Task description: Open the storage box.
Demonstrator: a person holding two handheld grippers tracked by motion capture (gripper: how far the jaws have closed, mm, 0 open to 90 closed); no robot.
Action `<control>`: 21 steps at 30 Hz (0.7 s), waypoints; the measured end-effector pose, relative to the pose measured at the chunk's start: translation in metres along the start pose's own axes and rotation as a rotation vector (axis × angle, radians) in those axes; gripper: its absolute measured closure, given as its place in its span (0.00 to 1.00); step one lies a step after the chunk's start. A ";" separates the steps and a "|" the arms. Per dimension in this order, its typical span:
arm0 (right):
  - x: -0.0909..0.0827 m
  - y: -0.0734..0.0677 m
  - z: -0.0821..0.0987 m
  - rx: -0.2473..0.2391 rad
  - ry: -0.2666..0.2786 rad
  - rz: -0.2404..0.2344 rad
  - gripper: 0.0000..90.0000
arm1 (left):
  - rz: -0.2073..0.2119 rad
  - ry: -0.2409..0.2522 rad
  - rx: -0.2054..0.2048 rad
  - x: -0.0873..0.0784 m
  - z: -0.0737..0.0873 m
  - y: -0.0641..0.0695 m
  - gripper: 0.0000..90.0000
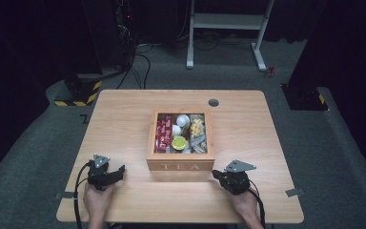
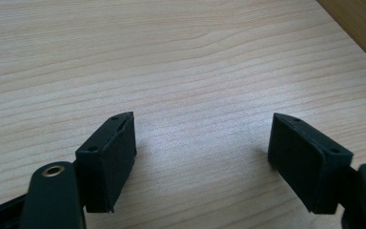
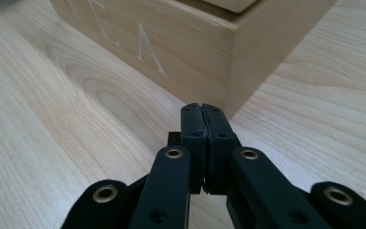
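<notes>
Scene: a wooden tea box point(image 1: 181, 164) is seen standing mid-counter point(image 1: 124, 107), lid off, packed with red sachets point(image 1: 163, 134), white pods point(image 1: 182, 120) and a yellow pod point(image 1: 179, 142).
Right claw point(image 1: 216, 175): clenched on nothing, the two pads pressed flat together in the right gripper view point(image 3: 204, 119).
Box from right claw: just ahead and slightly to the claw's left; the near right corner of the box point(image 3: 228, 33) is faced by the shut tips, close but not touching.
Box axis: the lettered front face is laid across the person's view, running from one claw toward the other.
Left claw point(image 1: 119, 171): released, jaws held wide over bare wood point(image 2: 202, 143), nothing between them.
Box from left claw: off to the claw's right, a clear gap apart.
Nearer hand: the right, by judgement.
Hand pose: both hands are rested low on the near edge of the counter, forearms entering from below, claws angled inward toward the box.
Likely next move: a nudge or grip at that corner, as a judgement only.
</notes>
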State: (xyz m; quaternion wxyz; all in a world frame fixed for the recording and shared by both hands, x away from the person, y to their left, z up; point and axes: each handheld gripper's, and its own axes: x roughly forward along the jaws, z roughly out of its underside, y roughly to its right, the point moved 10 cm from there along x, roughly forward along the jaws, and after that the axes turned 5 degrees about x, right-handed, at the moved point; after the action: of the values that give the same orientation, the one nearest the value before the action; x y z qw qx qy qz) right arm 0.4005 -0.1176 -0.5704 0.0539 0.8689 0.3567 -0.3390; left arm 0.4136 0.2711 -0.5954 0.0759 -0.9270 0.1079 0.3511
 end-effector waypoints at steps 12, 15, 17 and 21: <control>0.007 -0.009 -0.013 0.007 0.024 -0.052 1.00 | 0.000 0.000 0.000 0.000 0.000 0.000 0.28; 0.009 -0.010 -0.015 0.011 0.026 -0.057 1.00 | 0.000 0.000 0.000 0.000 0.000 0.000 0.28; 0.010 -0.011 -0.015 0.013 0.027 -0.059 1.00 | 0.000 0.000 0.000 0.000 0.000 0.000 0.28; 0.012 -0.012 -0.019 0.014 0.033 -0.058 0.99 | 0.000 0.000 0.000 0.000 0.000 0.000 0.28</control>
State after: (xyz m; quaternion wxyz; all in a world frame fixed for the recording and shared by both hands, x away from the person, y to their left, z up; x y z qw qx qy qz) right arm 0.4092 -0.0959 -0.5618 0.0322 0.8640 0.3801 -0.3286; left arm 0.4136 0.2711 -0.5954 0.0759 -0.9270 0.1079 0.3511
